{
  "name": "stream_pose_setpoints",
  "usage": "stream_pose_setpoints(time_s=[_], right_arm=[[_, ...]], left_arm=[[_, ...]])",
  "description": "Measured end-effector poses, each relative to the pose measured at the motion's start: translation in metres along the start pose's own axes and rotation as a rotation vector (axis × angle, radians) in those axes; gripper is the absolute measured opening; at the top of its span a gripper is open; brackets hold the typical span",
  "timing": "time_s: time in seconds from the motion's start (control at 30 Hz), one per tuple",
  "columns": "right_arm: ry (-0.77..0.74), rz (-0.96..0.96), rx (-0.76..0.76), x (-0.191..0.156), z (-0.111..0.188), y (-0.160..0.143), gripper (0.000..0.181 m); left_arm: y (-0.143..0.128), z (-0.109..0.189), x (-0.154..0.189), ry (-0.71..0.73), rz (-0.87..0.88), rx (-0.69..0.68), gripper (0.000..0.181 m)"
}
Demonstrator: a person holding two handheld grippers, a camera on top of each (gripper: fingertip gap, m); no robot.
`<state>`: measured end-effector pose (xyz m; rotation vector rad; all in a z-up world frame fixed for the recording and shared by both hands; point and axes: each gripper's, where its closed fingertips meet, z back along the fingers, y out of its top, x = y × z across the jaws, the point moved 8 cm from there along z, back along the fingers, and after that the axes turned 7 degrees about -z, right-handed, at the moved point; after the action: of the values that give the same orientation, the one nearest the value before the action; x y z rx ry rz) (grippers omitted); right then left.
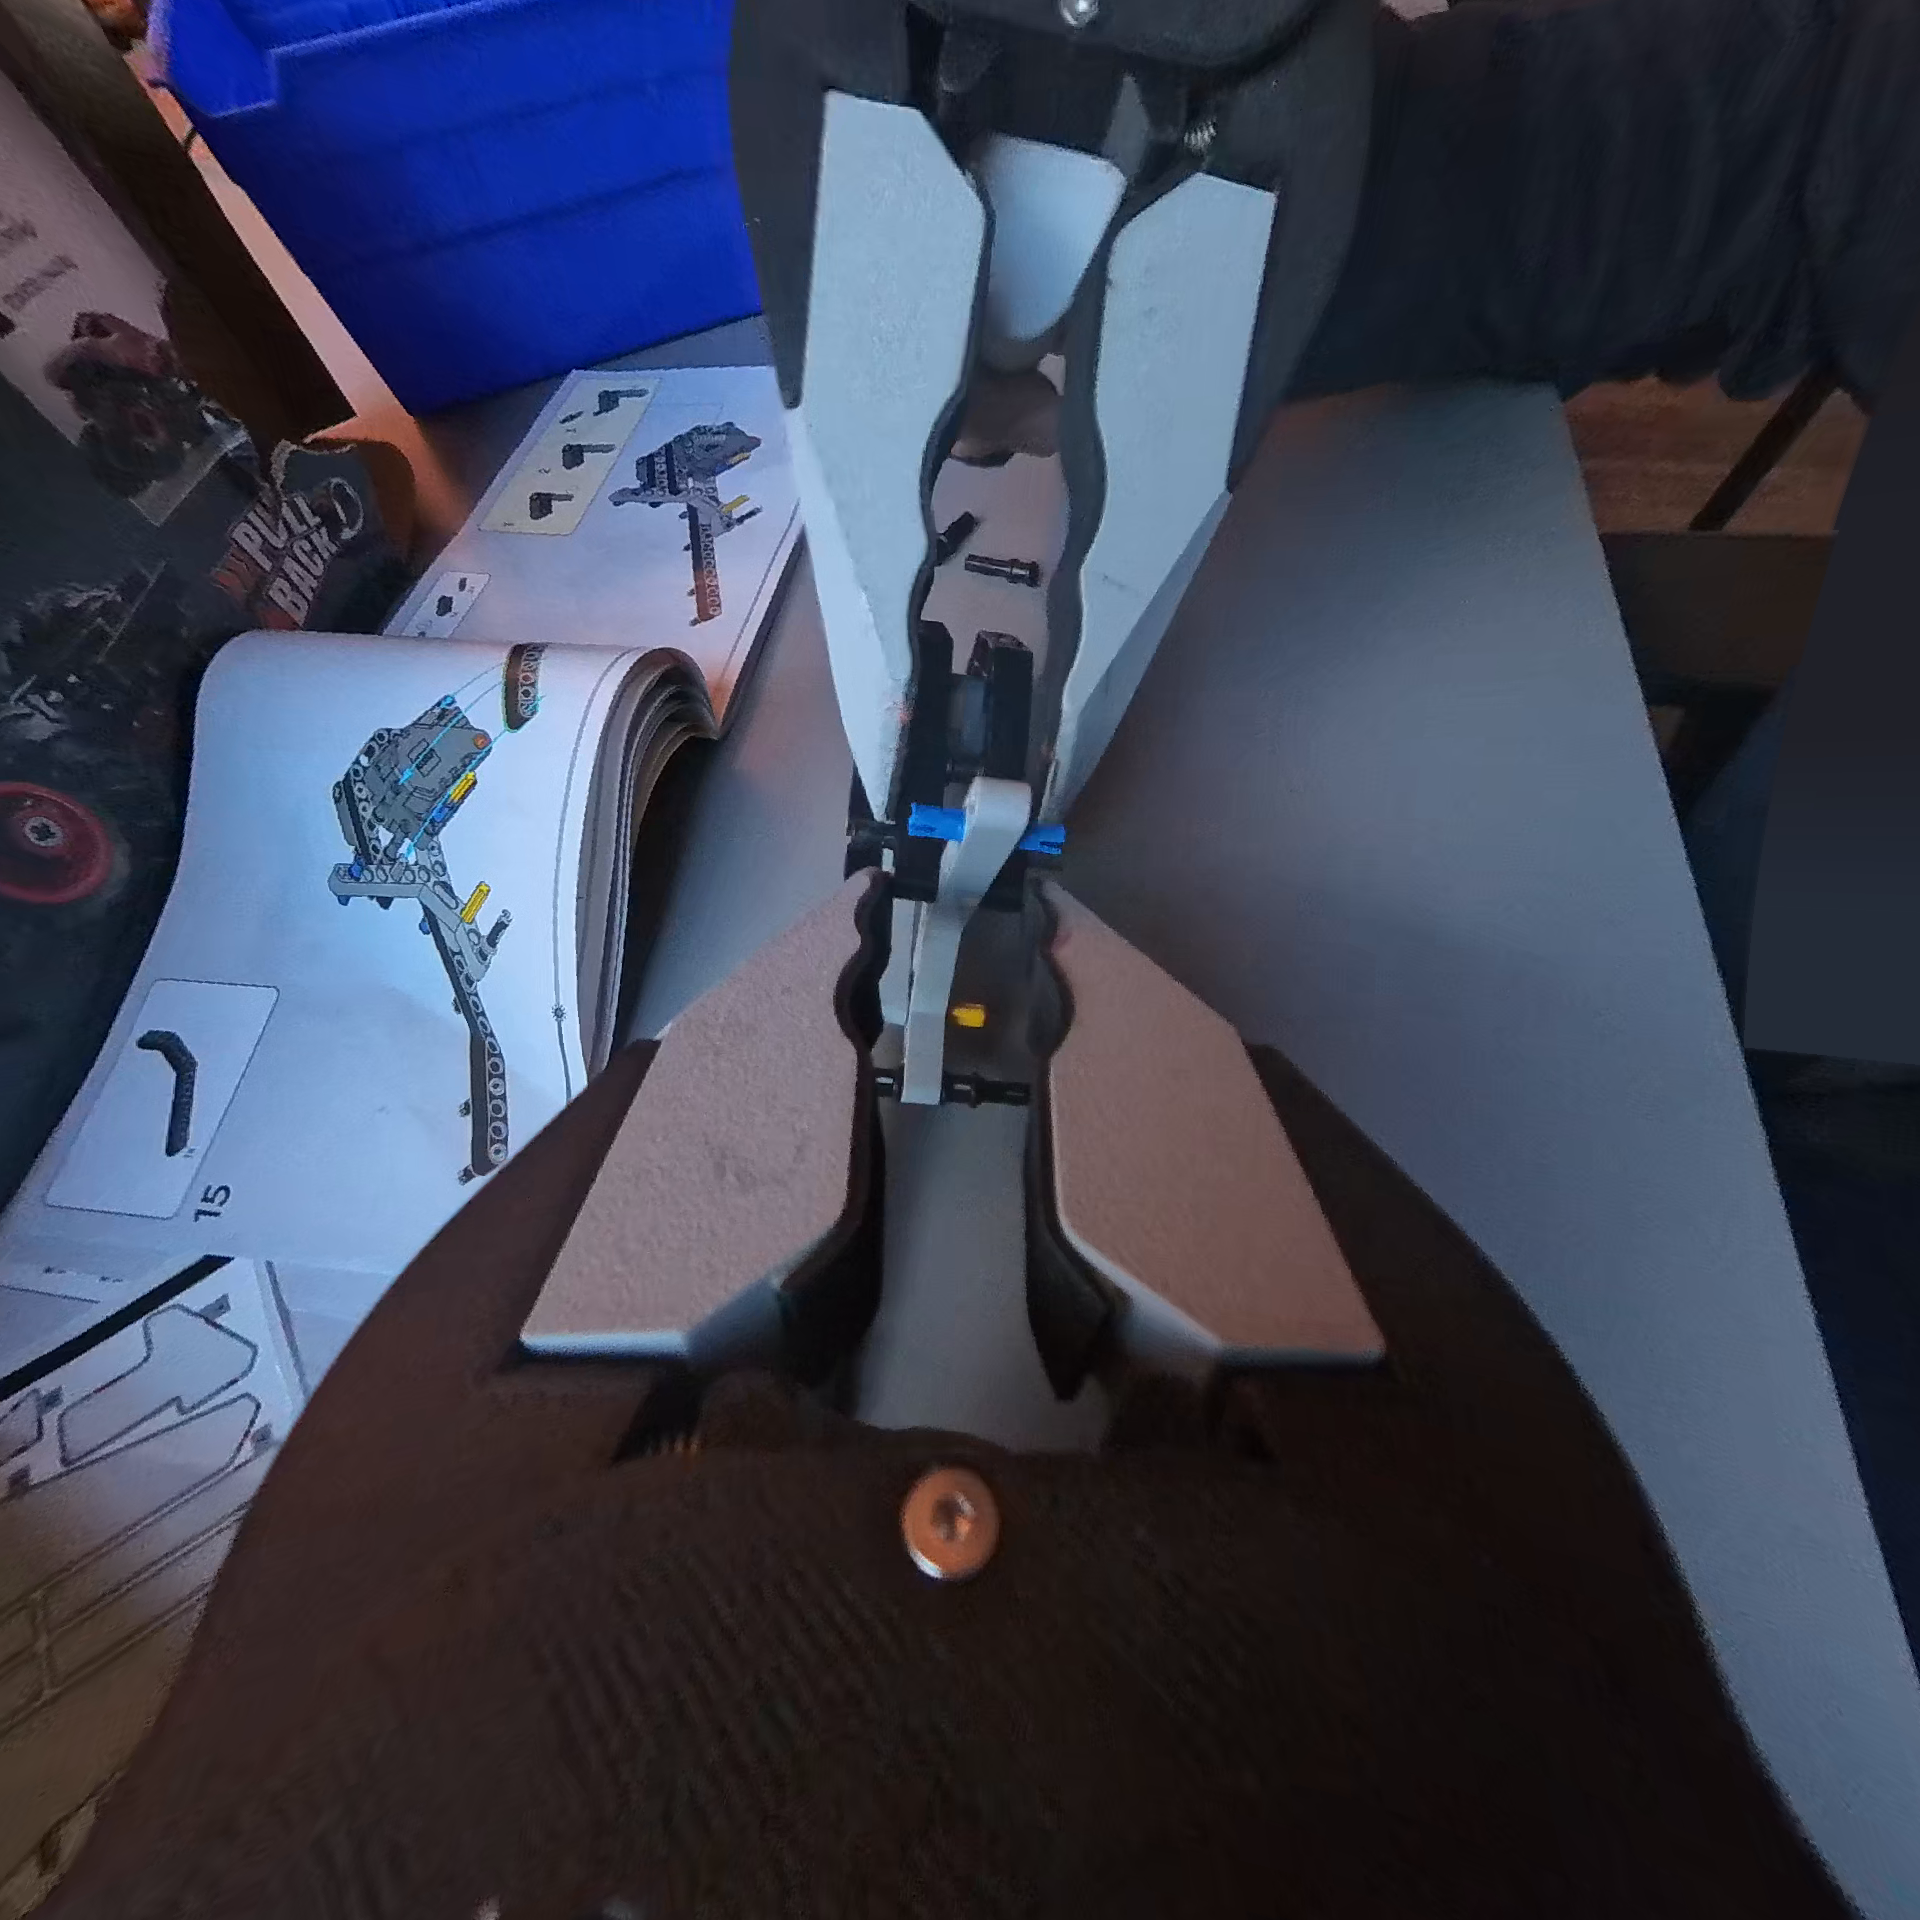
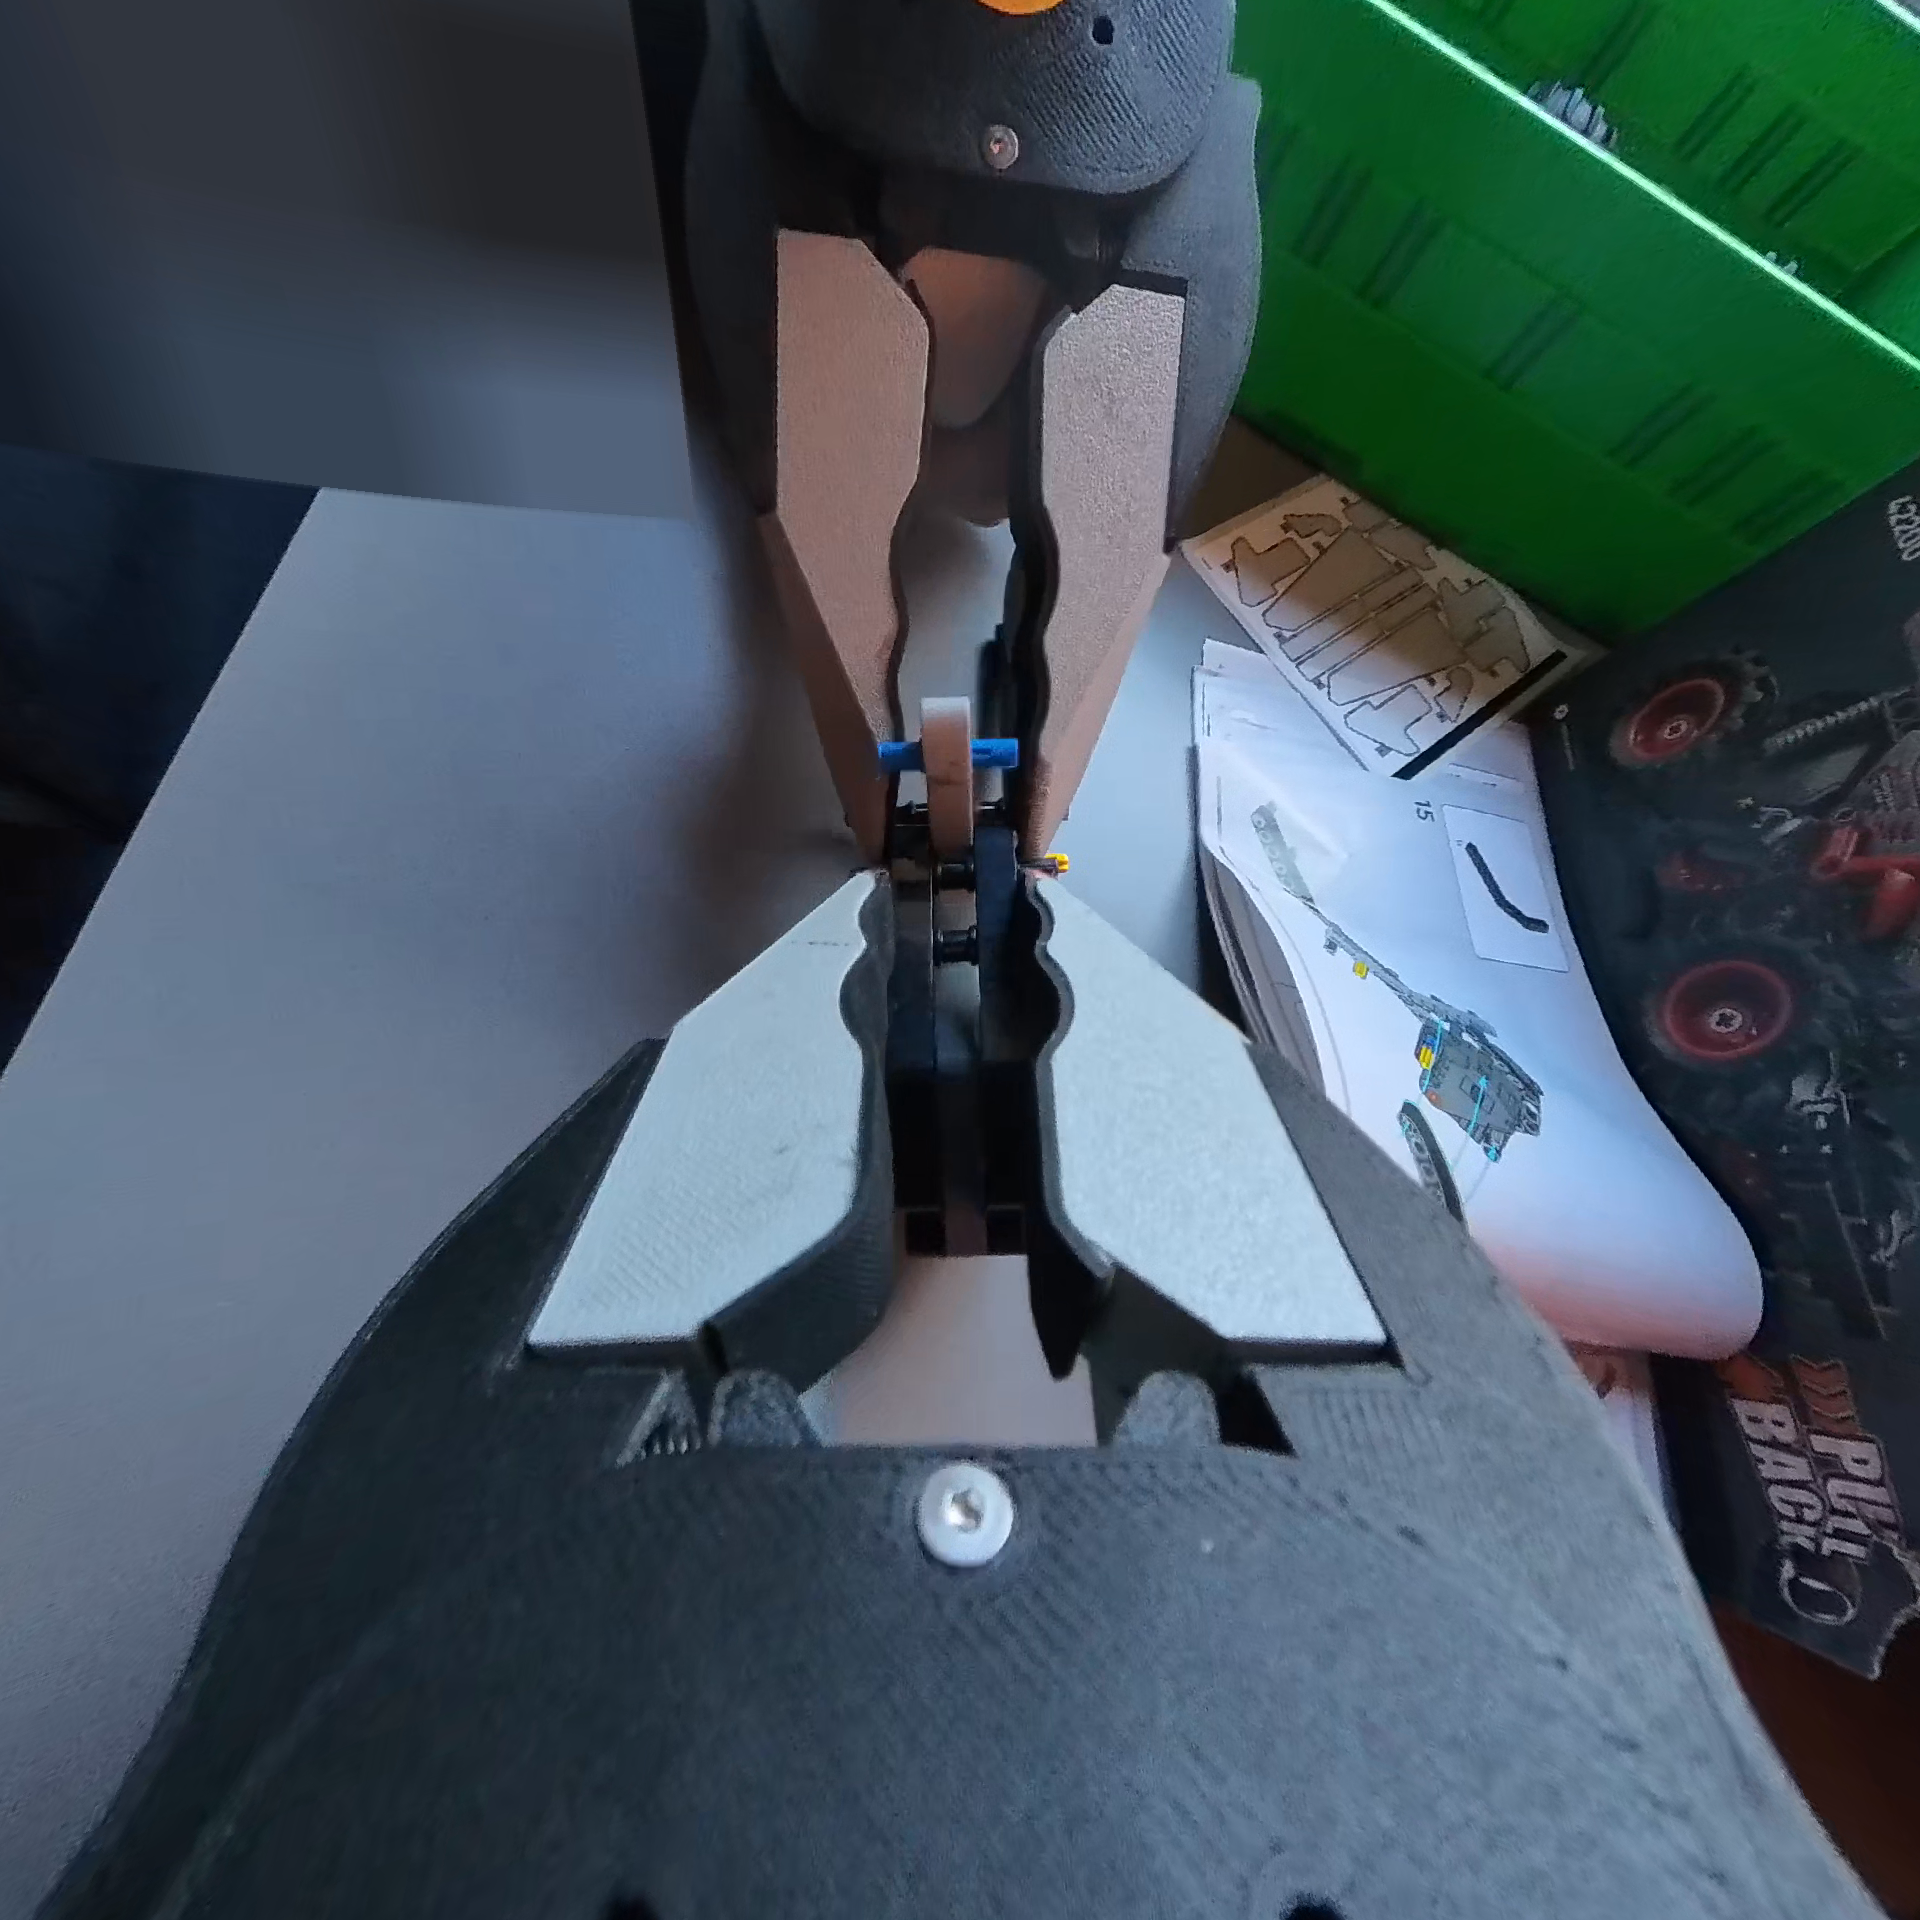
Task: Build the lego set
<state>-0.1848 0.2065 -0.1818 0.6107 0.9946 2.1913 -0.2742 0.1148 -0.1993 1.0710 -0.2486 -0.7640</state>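
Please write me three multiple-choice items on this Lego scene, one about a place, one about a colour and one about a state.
1. Where does the open instruction booklet lie in the left wrist view?
A. Left of the two grippers
B. Inside the blue bin
C. Right of the grippers

2. What colour is the pin that crosses the light grey beam of the Lego assembly?
A. Red
B. Blue
C. Green

3. How do the jaws of the two grippers stand?
A. Both wide open and empty
B. Only the left gripper holds anything
C. Both closed on the assembly from opposite ends

Key: 1 A, the booklet lies on the table left of the left gripper. 2 B, blue ends stick out on both sides of the beam. 3 C, the right gripper and the left one meet tip to tip, gripping the same assembly.
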Motion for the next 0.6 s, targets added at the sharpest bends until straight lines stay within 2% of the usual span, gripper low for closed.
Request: stream_pose_setpoints(time_s=[0.07,0.1,0.17,0.27,0.4,0.53,0.6], right_arm=[[-0.026,-0.031,0.025,0.003,0.002,-0.001,0.022],[-0.031,-0.049,0.044,0.005,0.007,-0.002,0.029],[-0.016,-0.082,0.106,0.008,0.022,-0.002,0.033],[-0.036,-0.153,0.171,0.022,0.043,-0.016,0.056],[0.048,-0.277,0.134,0.031,0.036,-0.042,0.06],[0.036,-0.224,0.086,0.028,0.019,-0.046,0.046],[0.032,-0.191,0.119,0.025,0.019,-0.04,0.034]], left_arm=[[0.0,0.0,-0.002,0.001,0.032,0.012,0.022],[0.0,0.0,-0.004,0.002,0.042,0.012,0.022],[-0.002,0.001,-0.007,0.026,0.038,0.008,0.022],[-0.003,0.004,-0.011,0.029,0.057,-0.003,0.022],[-0.005,0.007,-0.014,0.008,0.089,0.0,0.022],[-0.007,0.009,-0.016,-0.014,0.112,0.013,0.022],[-0.008,0.009,-0.018,-0.02,0.133,0.015,0.022]])
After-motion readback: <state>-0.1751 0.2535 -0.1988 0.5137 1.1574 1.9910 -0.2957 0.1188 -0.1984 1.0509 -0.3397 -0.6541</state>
